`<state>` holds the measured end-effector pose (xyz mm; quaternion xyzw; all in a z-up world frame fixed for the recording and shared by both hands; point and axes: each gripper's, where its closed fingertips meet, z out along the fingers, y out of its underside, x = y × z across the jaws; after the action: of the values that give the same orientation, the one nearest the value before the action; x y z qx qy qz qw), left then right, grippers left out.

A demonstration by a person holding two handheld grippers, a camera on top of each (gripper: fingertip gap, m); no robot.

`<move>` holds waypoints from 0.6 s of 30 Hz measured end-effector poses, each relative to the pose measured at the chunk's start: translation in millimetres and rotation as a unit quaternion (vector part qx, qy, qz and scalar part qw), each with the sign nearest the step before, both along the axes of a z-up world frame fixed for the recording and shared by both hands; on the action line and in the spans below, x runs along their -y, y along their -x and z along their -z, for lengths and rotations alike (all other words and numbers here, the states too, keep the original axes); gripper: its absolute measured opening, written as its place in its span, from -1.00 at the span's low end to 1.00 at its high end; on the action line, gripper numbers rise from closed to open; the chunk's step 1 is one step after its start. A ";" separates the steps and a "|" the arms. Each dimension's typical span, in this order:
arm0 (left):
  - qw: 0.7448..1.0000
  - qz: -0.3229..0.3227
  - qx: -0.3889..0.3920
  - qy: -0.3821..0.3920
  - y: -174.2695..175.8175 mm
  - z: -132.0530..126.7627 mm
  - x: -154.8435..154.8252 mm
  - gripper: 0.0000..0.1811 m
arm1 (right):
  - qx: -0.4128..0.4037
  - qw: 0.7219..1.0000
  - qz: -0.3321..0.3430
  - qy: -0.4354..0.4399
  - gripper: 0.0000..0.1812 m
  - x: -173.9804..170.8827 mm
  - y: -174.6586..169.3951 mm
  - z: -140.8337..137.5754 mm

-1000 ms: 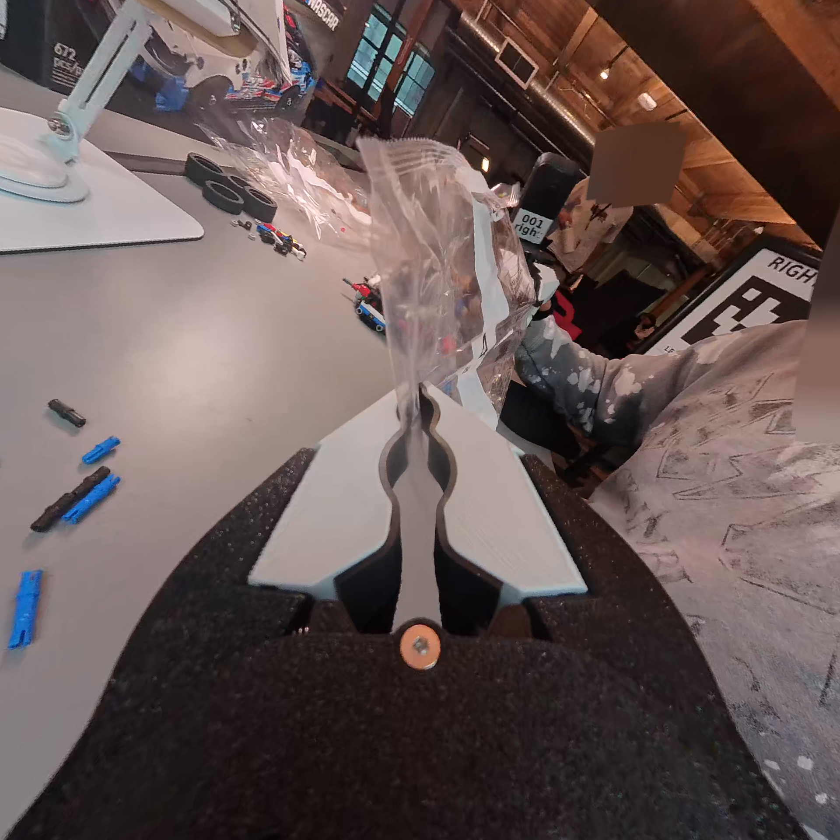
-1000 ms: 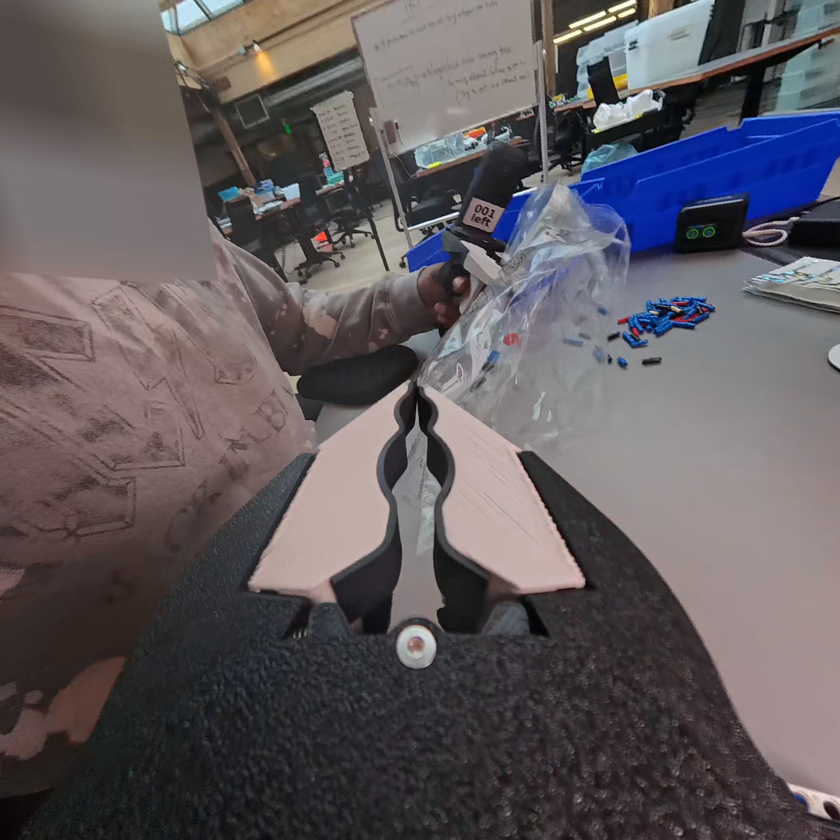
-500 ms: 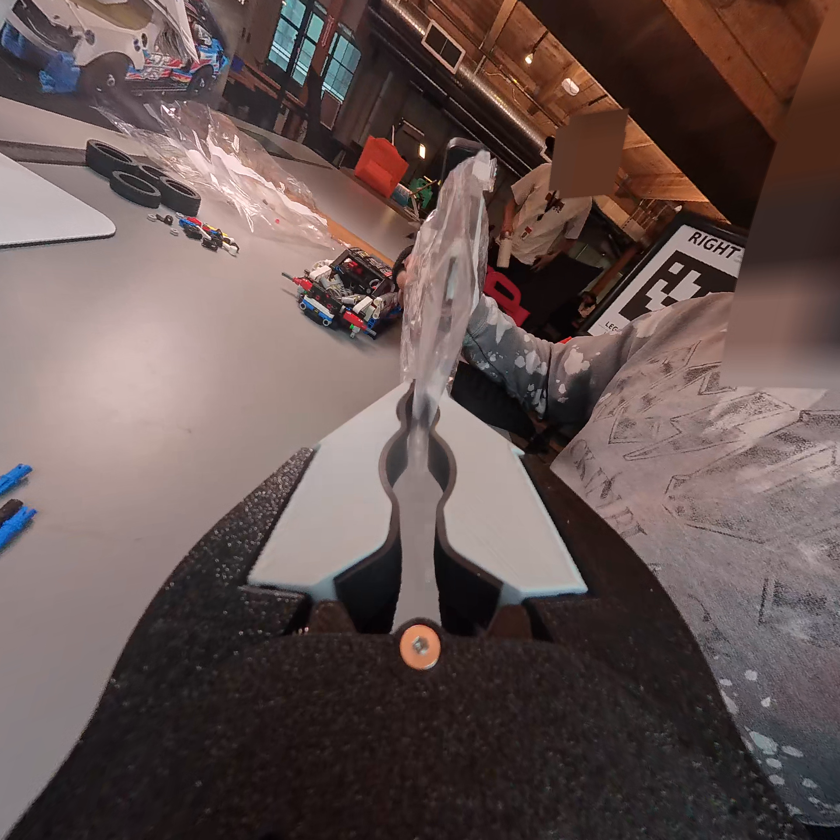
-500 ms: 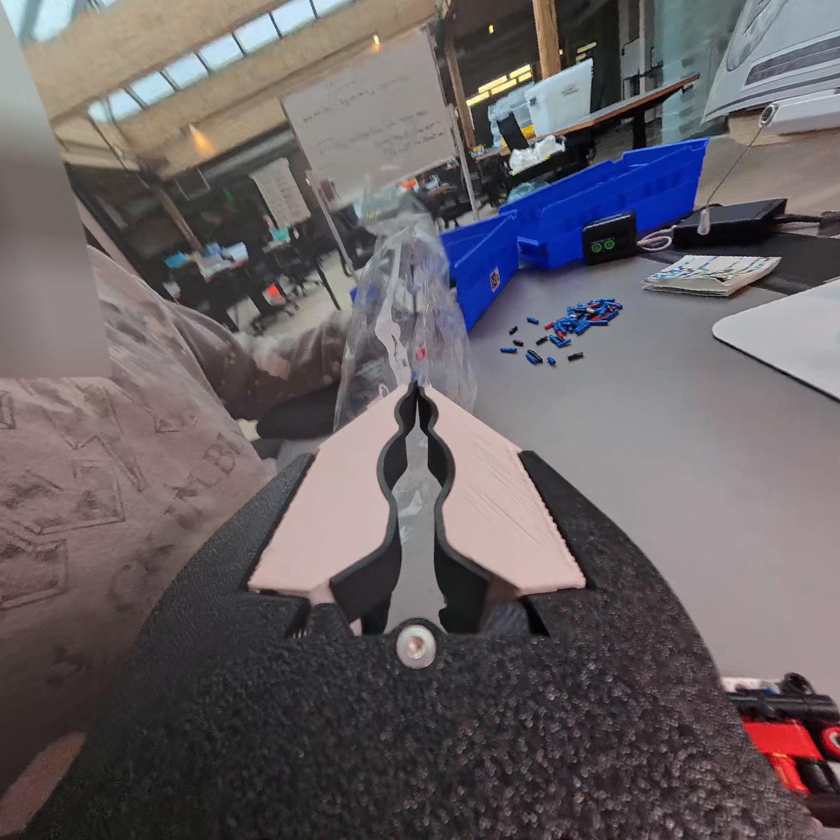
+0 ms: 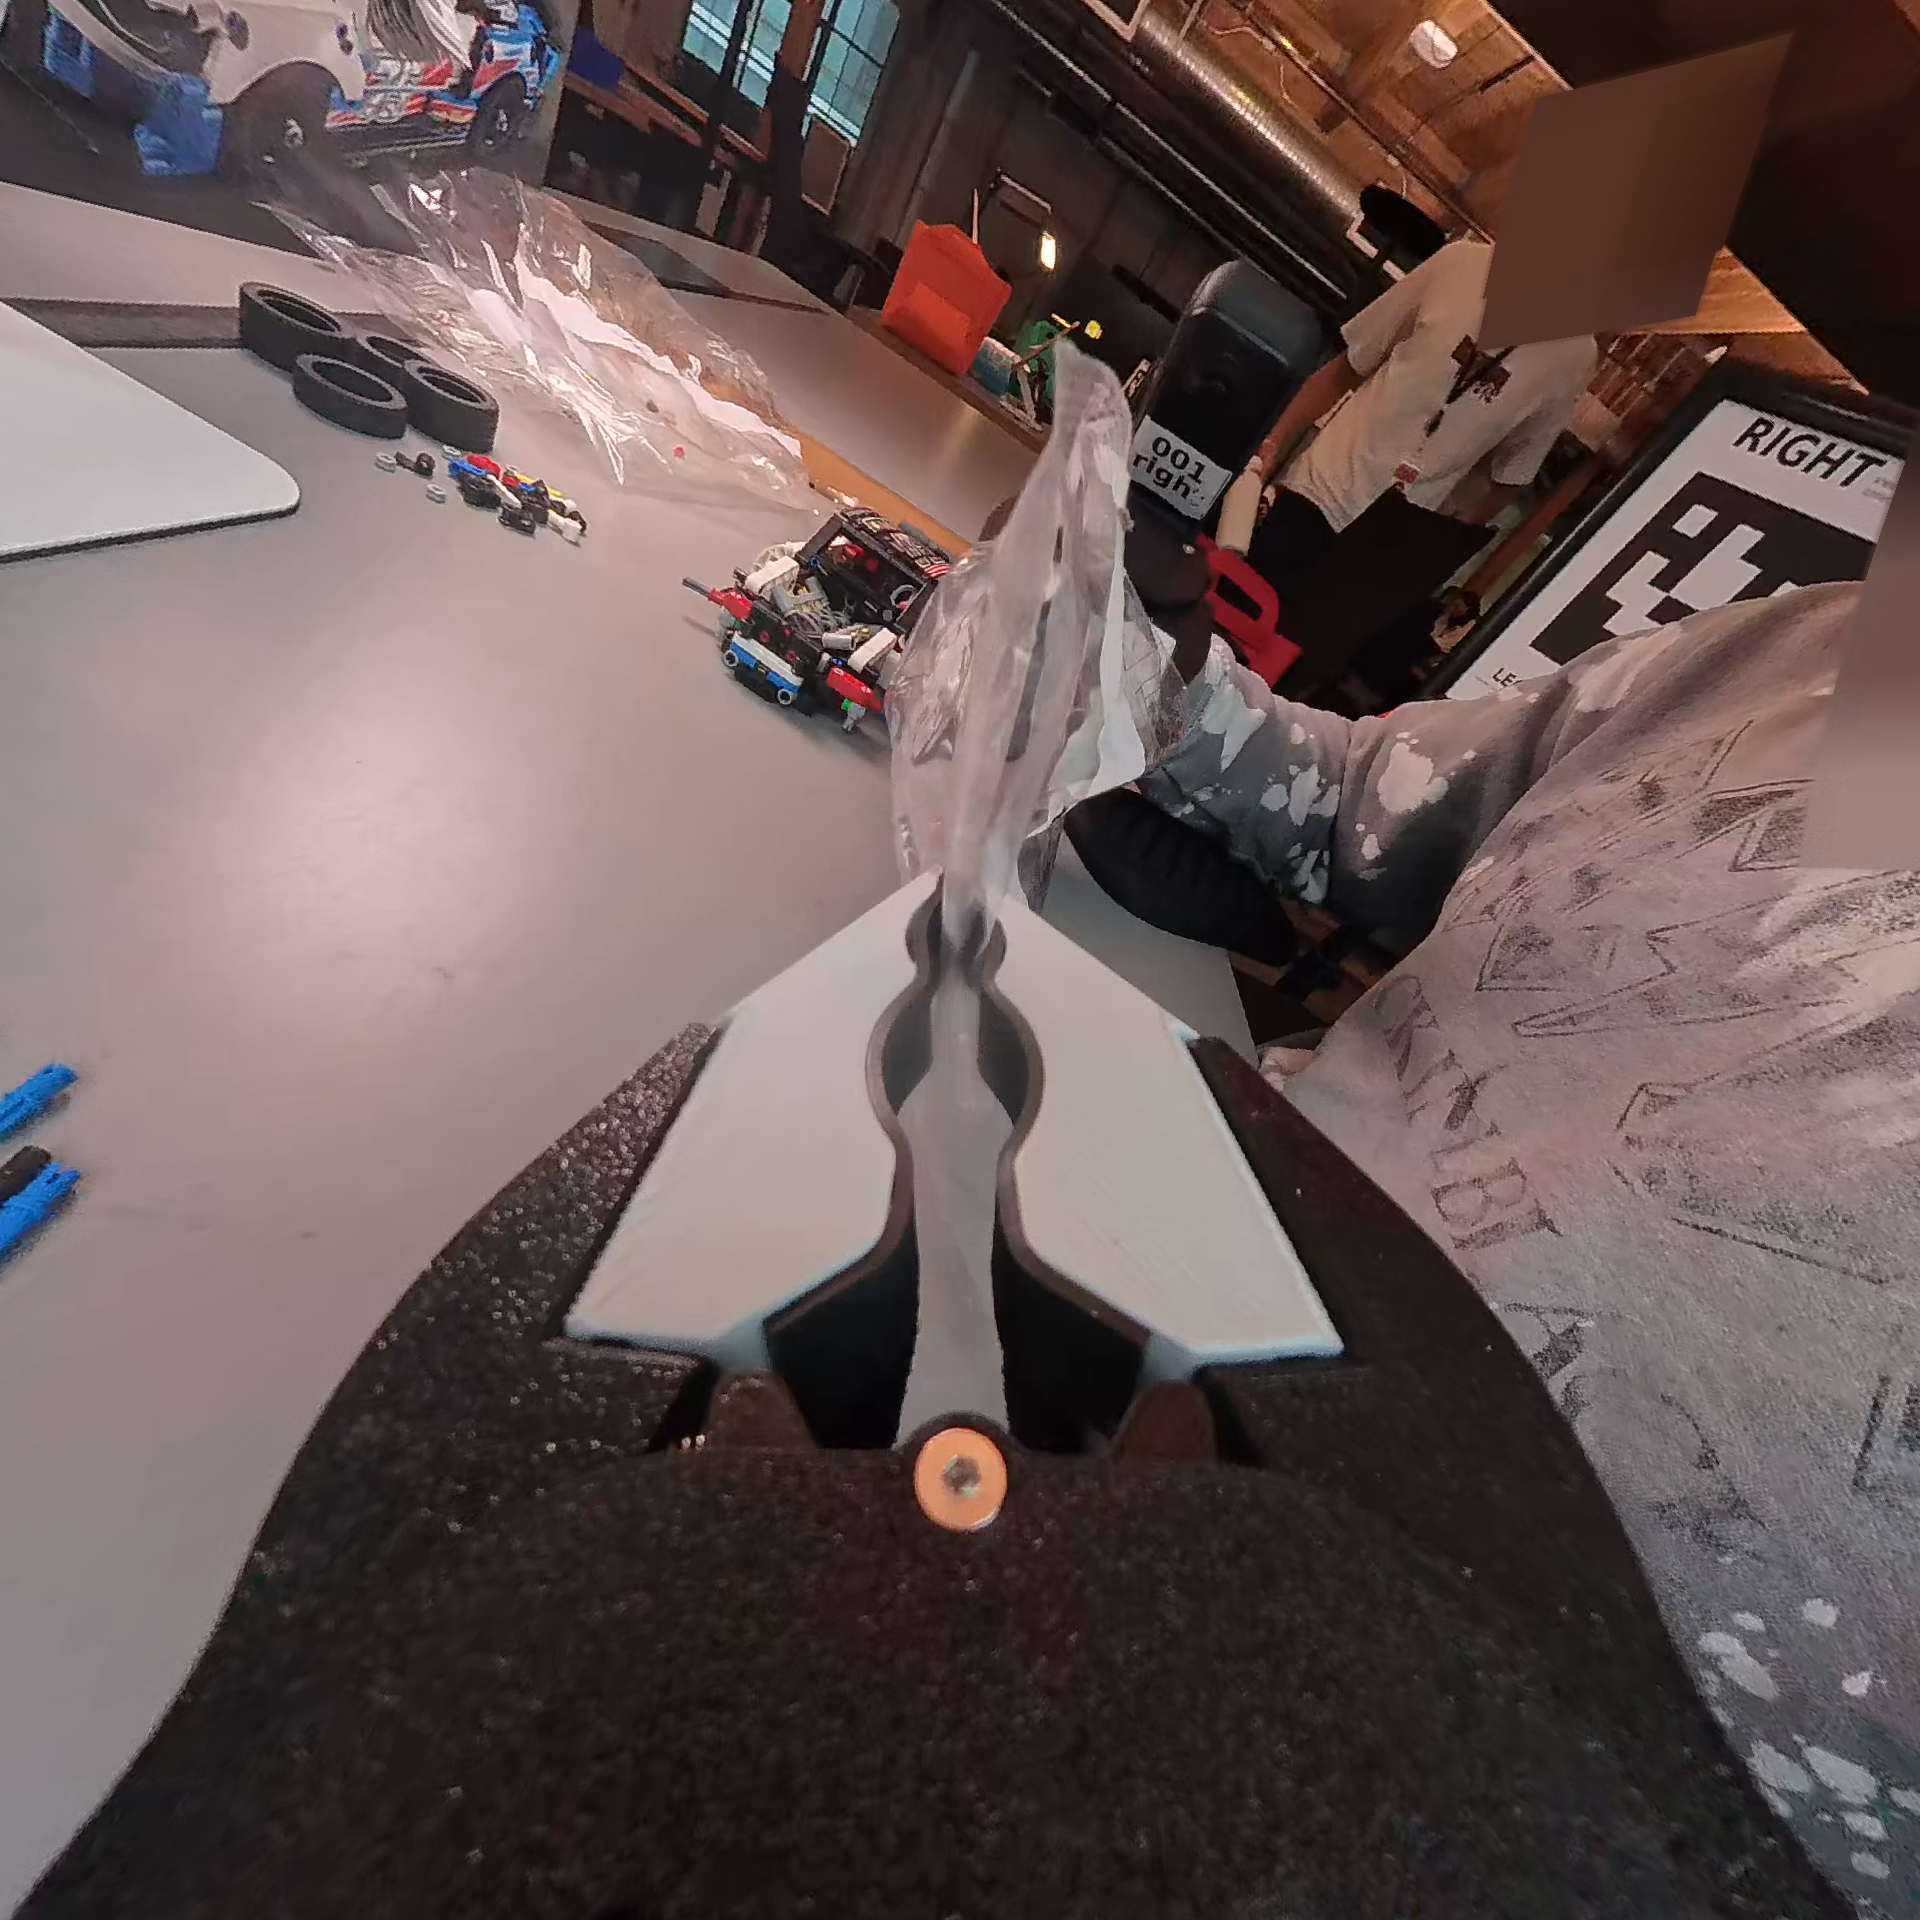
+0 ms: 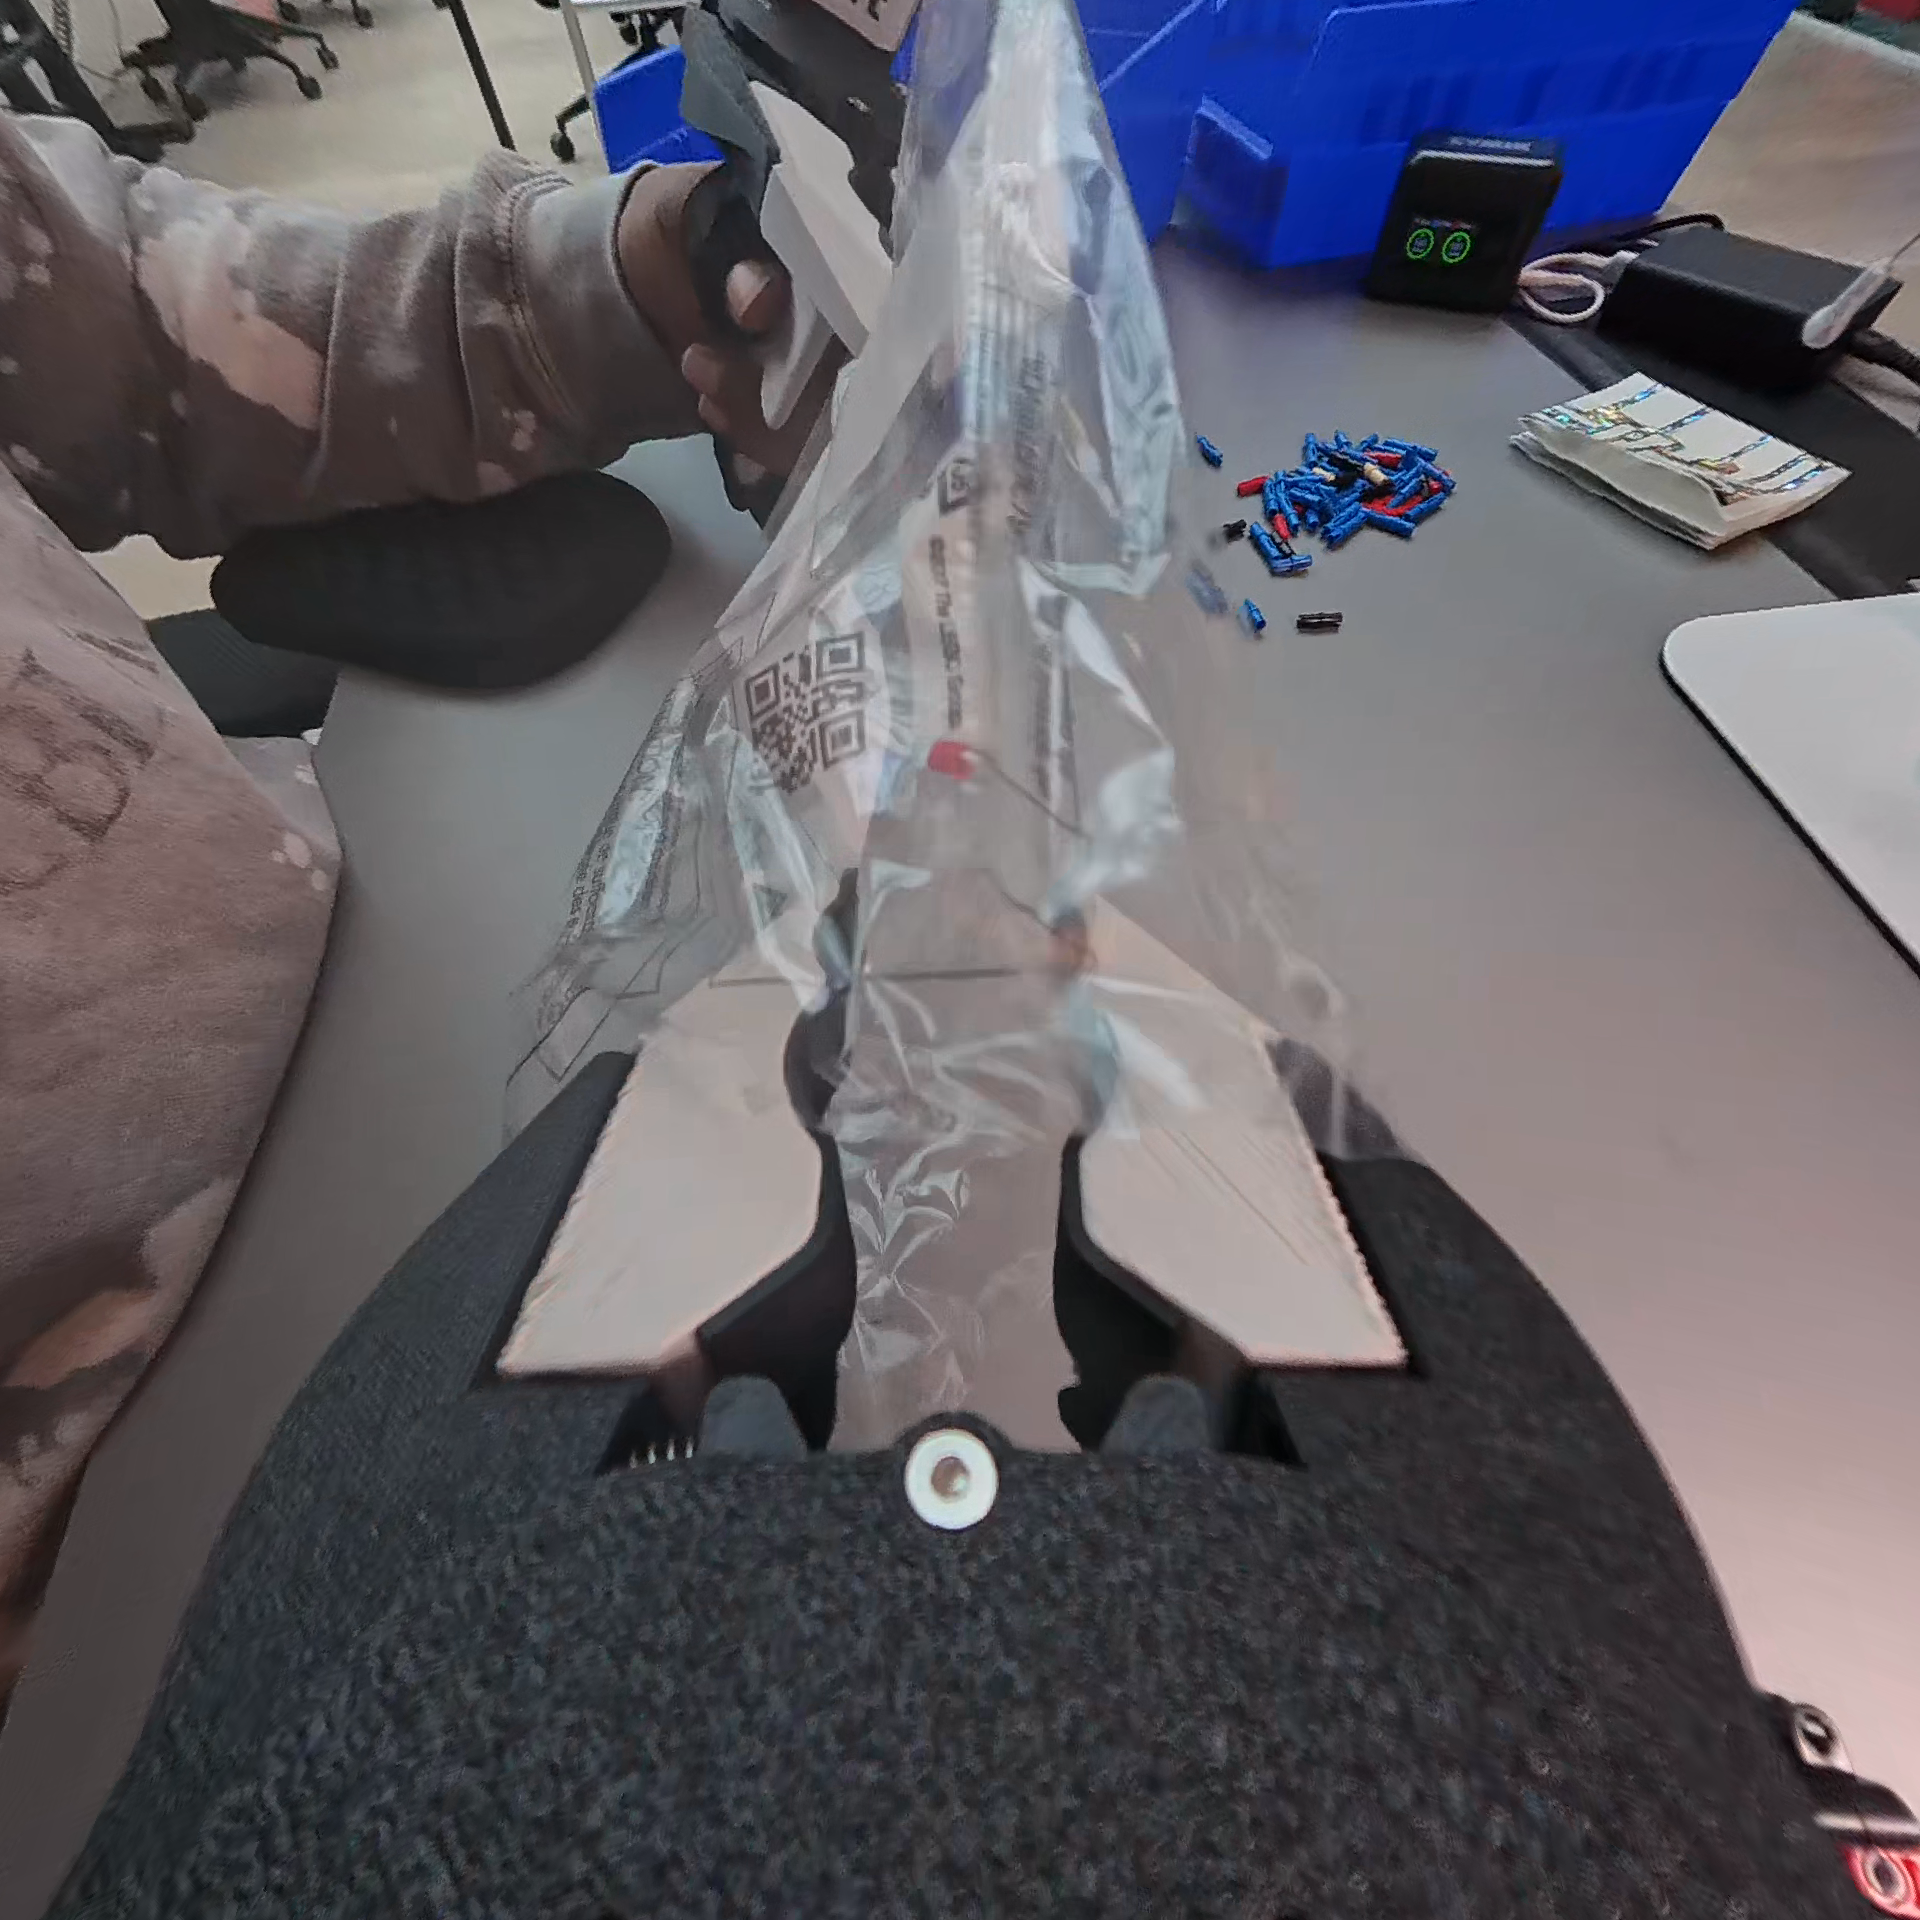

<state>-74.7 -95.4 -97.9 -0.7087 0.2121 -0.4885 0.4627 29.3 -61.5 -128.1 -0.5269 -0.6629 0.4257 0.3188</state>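
A clear plastic bag (image 5: 1013,675) with printed marks hangs in the air above the grey table (image 5: 364,831). My left gripper (image 5: 958,925) is shut on one edge of it. In the right wrist view the bag (image 6: 935,520) stretches from the left gripper's fingers (image 6: 800,270) at the top down over my right gripper (image 6: 961,935). The right jaws stand apart, and the film lies loose over and between them. A small red piece (image 6: 948,758) shows inside the bag. The right gripper's black handle (image 5: 1226,395) shows behind the bag in the left wrist view.
A partly built toy car (image 5: 831,623), black tyres (image 5: 364,379), small loose pieces (image 5: 499,494) and empty bags (image 5: 582,332) lie beyond. A pile of blue and red pins (image 6: 1340,499), a folded sheet (image 6: 1673,462), a white mat (image 6: 1829,748), a black device (image 6: 1455,223) and blue bins (image 6: 1455,83) lie to the right. About 12 cm separates my left fingertips from my right.
My right gripper was shut on the bag and has opened, and its view has tipped down toward the table. My left gripper keeps its hold on the bag.
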 end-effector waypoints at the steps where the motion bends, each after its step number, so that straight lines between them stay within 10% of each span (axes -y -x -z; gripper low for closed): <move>1: 1.000 0.002 -0.002 -0.003 -1.8 -0.5 1.1 -1.00 | 0.002 1.000 -0.001 -0.003 -0.61 1.6 1.9 1.3; 18: 0.991 0.104 -0.015 -0.085 -40.8 -12.6 36.6 -1.00 | 0.023 0.993 -0.023 0.116 -1.00 21.9 20.7 16.4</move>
<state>-33.9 -132.0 -85.3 -0.6479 0.3322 -0.5038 0.4648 8.6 -83.3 -144.6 -0.5544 -0.6282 0.4950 0.2301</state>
